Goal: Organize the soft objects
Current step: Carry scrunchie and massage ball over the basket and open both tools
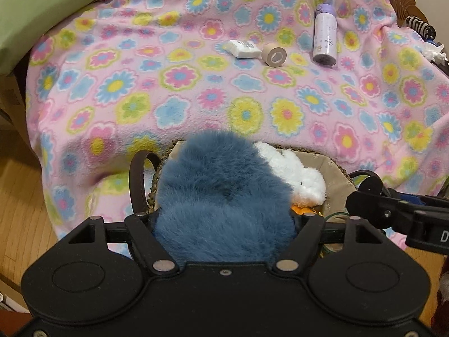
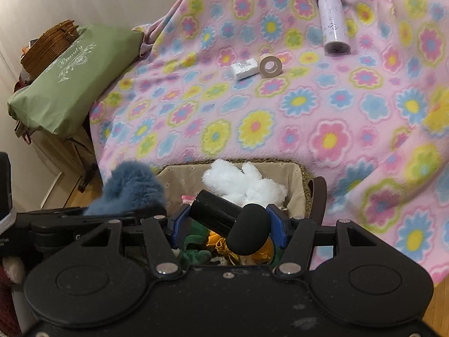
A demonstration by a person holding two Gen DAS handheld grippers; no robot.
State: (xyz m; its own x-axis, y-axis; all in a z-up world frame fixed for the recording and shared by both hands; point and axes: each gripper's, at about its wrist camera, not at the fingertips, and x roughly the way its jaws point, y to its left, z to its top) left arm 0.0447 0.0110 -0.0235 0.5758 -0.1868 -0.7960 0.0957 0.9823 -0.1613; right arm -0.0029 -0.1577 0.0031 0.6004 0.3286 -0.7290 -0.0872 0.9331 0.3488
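A fabric-lined woven basket point(image 2: 300, 177) stands against the front of the flowered blanket. It holds a white plush point(image 2: 244, 185) and green and orange soft things point(image 2: 213, 244). A blue fluffy toy point(image 1: 221, 185) fills the space between the fingers of my left gripper point(image 1: 224, 219) and hides their tips. It hangs over the basket's left rim, and the white plush point(image 1: 297, 177) lies just to its right. My right gripper point(image 2: 226, 221) is shut on a black cylinder with a rounded foam end point(image 2: 230, 219), held slantwise between its blue pads above the basket.
On the pink flowered blanket point(image 1: 196, 90) lie a white packet point(image 1: 242, 49), a tape roll point(image 1: 273, 54) and a purple bottle point(image 1: 324, 36). A green pillow point(image 2: 75, 81) and a wicker basket point(image 2: 47, 47) sit at the left. Wooden floor point(image 1: 22, 202) runs below.
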